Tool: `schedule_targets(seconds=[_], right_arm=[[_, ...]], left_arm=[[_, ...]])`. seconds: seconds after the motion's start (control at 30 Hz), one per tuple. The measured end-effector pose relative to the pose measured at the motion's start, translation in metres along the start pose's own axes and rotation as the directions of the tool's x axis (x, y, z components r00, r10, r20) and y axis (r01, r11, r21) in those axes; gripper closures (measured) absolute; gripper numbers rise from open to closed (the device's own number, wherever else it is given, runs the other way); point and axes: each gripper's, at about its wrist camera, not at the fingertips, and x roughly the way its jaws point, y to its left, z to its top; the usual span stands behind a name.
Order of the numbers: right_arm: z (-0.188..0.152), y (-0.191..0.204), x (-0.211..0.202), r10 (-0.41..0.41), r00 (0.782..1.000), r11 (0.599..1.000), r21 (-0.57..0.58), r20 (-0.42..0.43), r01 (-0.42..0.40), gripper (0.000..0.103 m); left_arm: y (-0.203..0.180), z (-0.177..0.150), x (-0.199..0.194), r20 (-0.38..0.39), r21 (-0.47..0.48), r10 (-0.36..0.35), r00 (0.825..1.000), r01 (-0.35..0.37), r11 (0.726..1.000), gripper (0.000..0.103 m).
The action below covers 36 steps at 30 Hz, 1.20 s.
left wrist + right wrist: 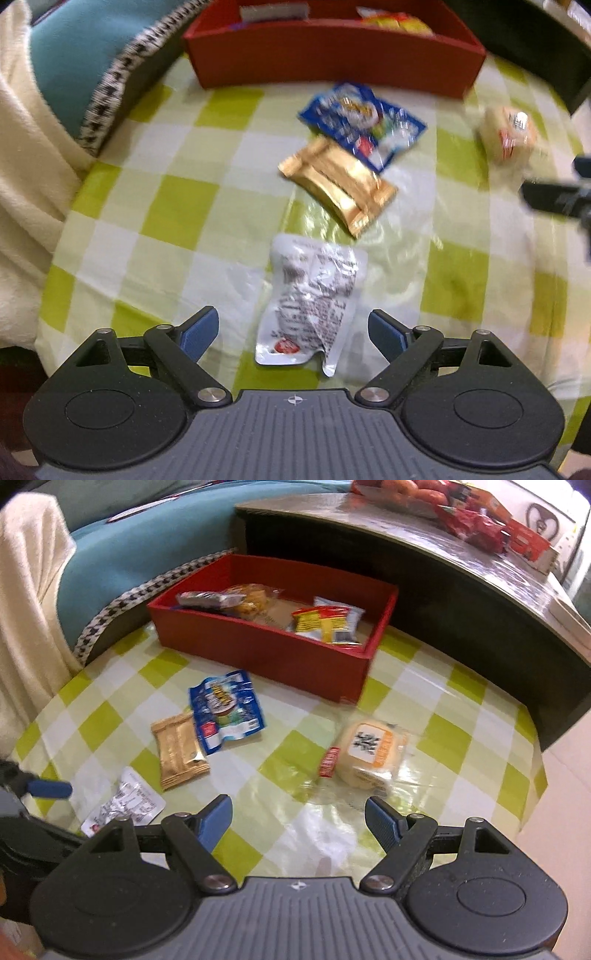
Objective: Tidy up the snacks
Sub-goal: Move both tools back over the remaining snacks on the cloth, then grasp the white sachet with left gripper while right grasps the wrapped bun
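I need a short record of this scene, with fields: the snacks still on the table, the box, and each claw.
surface: green checked tablecloth
box: red box, already holding several packets
loose snacks: silver packet, gold packet, blue packet, wrapped pale bun
left claw: open, silver packet between its fingers, not gripped
right claw: open, holding nothing, bun just ahead

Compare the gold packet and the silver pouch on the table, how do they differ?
The gold packet is a flat, smooth rectangle; the silver pouch is crinkled and irregular. The gold packet touches the blue packet; the silver pouch lies alone, nearest the open left tool. Both lie outside the red box.
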Motion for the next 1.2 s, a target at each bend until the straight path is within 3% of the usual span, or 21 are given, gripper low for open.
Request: schedule_targets(seconds=[0.17,0.27,0.73,0.9,1.03,1.1,1.2], right_arm=[[0.01,-0.031,-0.004,-0.009,1.0,0.997,0.073,0.014,0.008,0.022],[0.02,-0.05,0.001,-0.004,1.0,0.993,0.118,0.009,0.003,0.022],[0.052,-0.061,0.06,-0.023,0.995,0.995,0.099,-0.095,0.032,0.022],[0.056,-0.056,0.085,0.021,0.989,0.991,0.137,-0.146,-0.001,0.022],[0.054,-0.04,0.098,-0.03,0.985,0.996,0.084,-0.167,0.044,0.021],[0.051,-0.038,0.103,-0.041,0.983,0.996,0.073,-0.182,0.055,0.021],[0.044,-0.04,0.105,-0.04,0.98,0.996,0.065,-0.196,0.054,0.029]], left_arm=[[0.003,-0.005,0.016,-0.081,-0.03,-0.05,0.995,0.047,0.998,0.029],[0.003,-0.009,0.014,-0.068,-0.023,-0.057,0.996,0.056,0.998,0.04],[0.002,-0.003,-0.006,-0.012,-0.059,-0.128,0.992,0.128,0.99,0.041],[-0.008,0.008,-0.002,-0.011,-0.063,-0.147,0.989,0.146,0.987,0.04],[-0.01,0.008,0.005,-0.023,-0.057,-0.138,0.99,0.136,0.989,0.039],[-0.008,0.008,0.008,-0.035,-0.053,-0.129,0.991,0.127,0.991,0.031],[-0.003,0.005,0.012,-0.036,-0.052,-0.101,0.994,0.099,0.994,0.022]])
